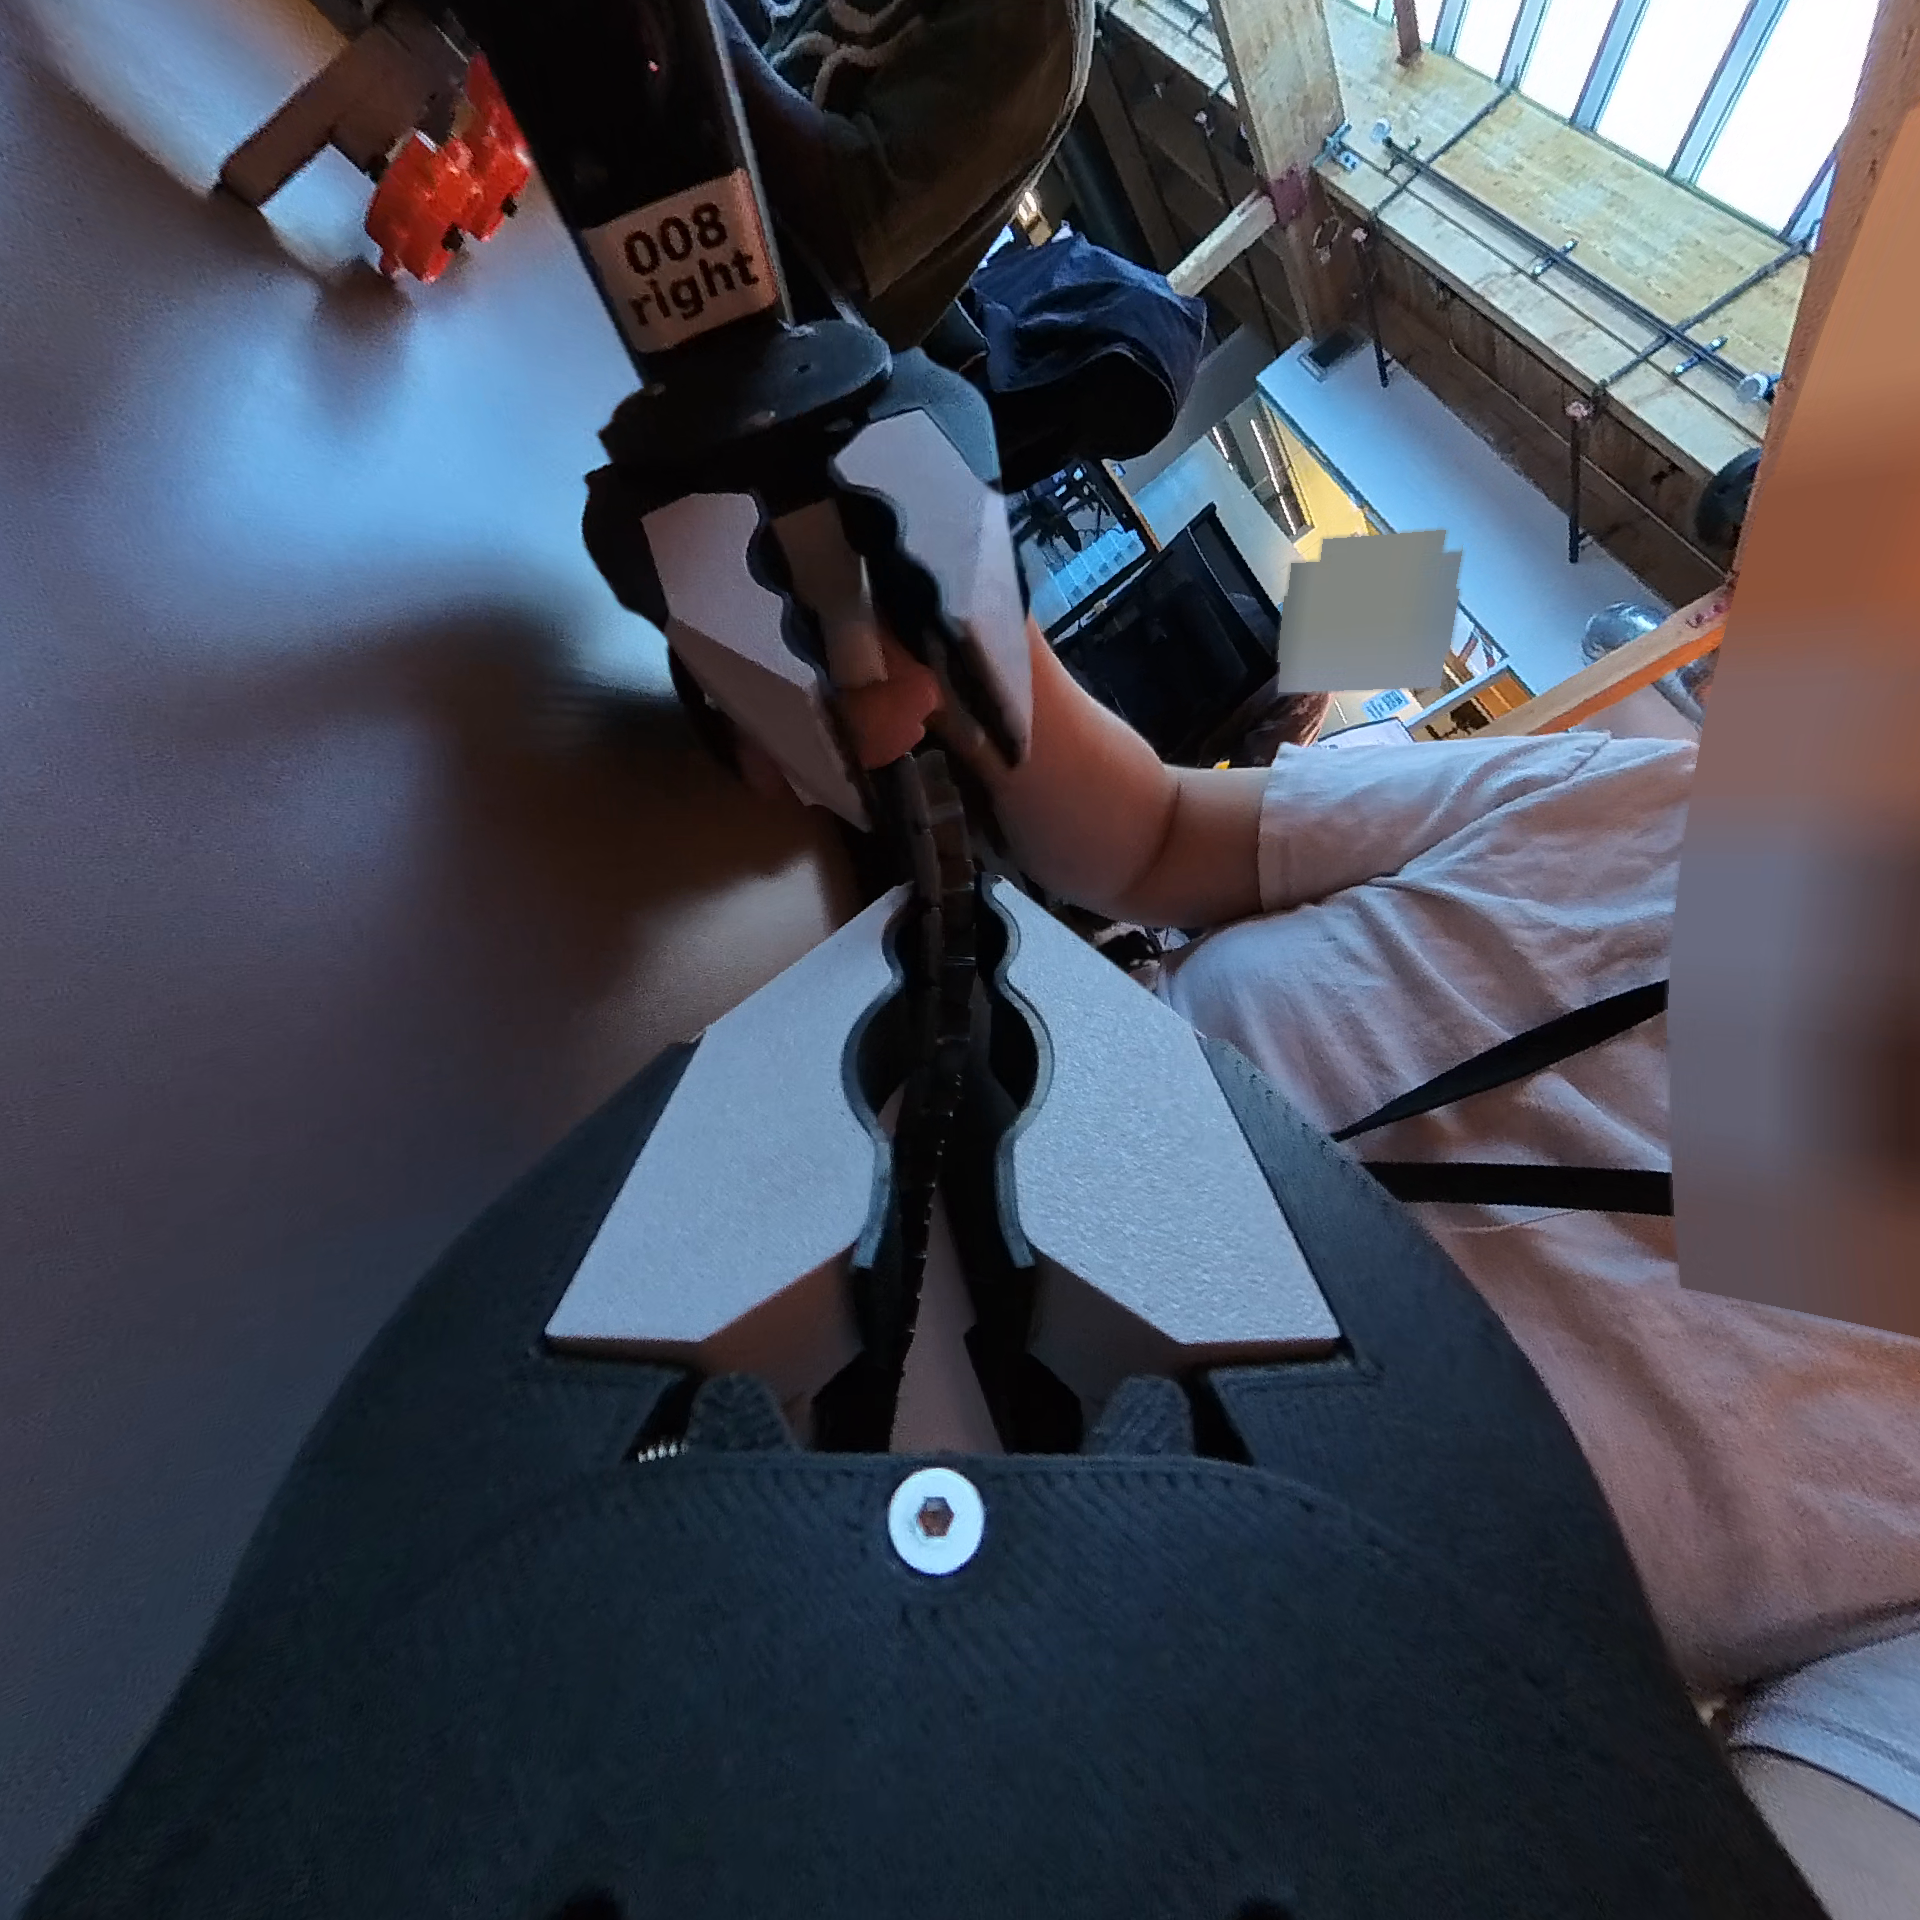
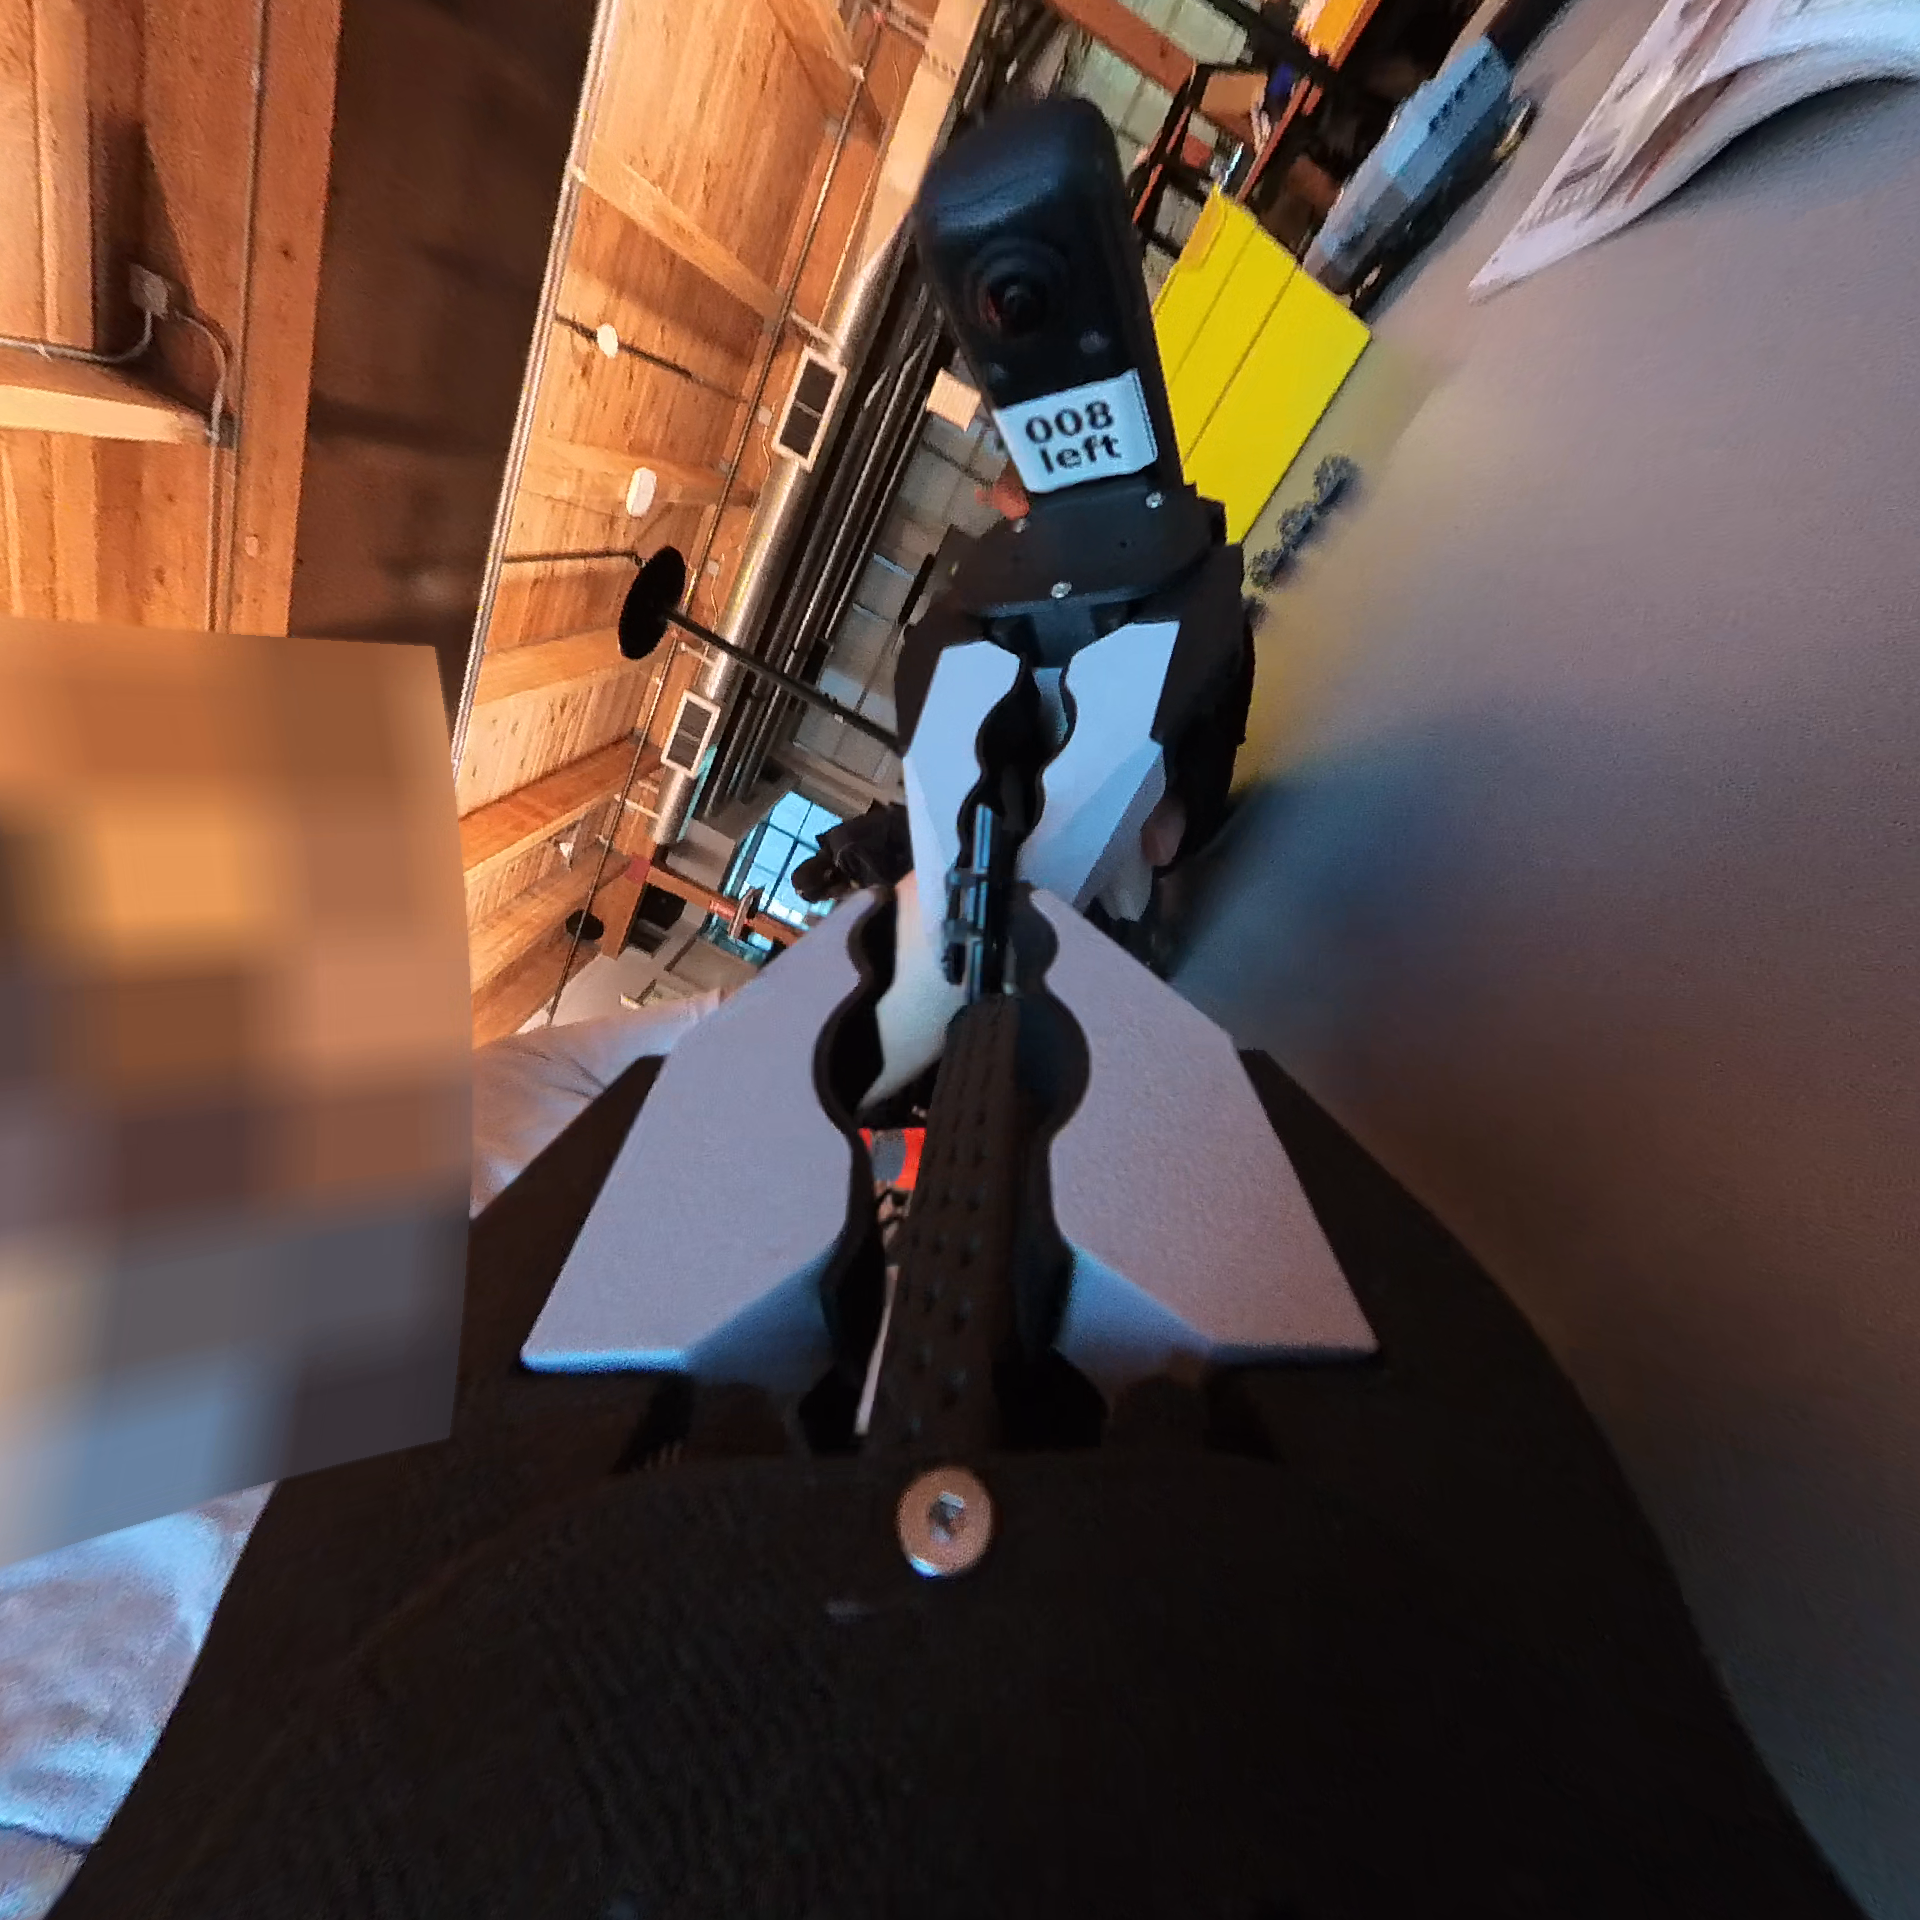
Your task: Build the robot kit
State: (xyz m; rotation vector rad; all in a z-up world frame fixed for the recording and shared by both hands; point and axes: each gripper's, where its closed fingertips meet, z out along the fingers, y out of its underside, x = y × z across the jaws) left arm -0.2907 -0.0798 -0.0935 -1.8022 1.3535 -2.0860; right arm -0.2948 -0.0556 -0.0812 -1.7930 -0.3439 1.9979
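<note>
Left wrist view: strap stretched between two grippers.
Left gripper and right gripper each clamped on dark perforated strap, above grey table.

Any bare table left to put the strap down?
Yes: the table is bare left of both grippers, below the red block. It is crowded in the middle, where the left gripper and right gripper both clamp the strap.

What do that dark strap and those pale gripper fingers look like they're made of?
The strap looks like brown leather or a leather imitation: matte, with rows of punched holes and a metal buckle at its end. The fingers look like moulded or printed plastic: pale grey, finely grained, matte, with wavy black inner edges.
</note>
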